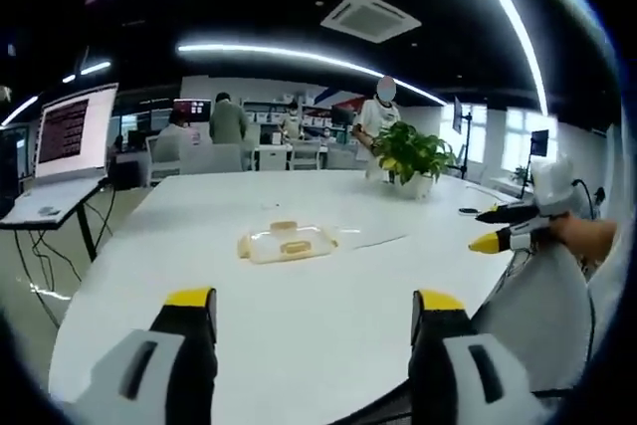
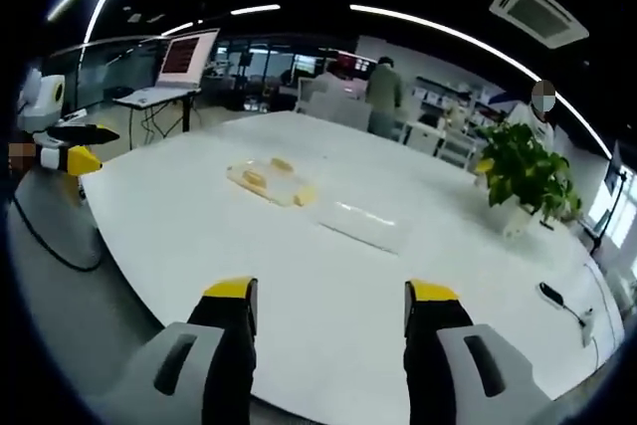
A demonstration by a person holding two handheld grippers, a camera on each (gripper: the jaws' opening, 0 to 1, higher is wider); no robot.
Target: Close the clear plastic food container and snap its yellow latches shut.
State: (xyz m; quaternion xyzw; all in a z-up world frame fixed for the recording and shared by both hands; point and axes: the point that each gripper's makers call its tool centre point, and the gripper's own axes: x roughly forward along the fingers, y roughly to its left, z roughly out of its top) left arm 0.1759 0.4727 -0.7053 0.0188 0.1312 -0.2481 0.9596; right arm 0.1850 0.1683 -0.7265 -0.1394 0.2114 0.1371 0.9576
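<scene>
White table (image 1: 299, 325) — container (image 1: 287, 242) long axis crosswise

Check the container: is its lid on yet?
Cannot tell. The container sits far off, with a clear flat piece lying apart beside it, possibly the lid.

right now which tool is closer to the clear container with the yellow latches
Left, probably. The left tool faces the container straight ahead across the table; the right tool sits further back, with it ahead and leftward.
</scene>
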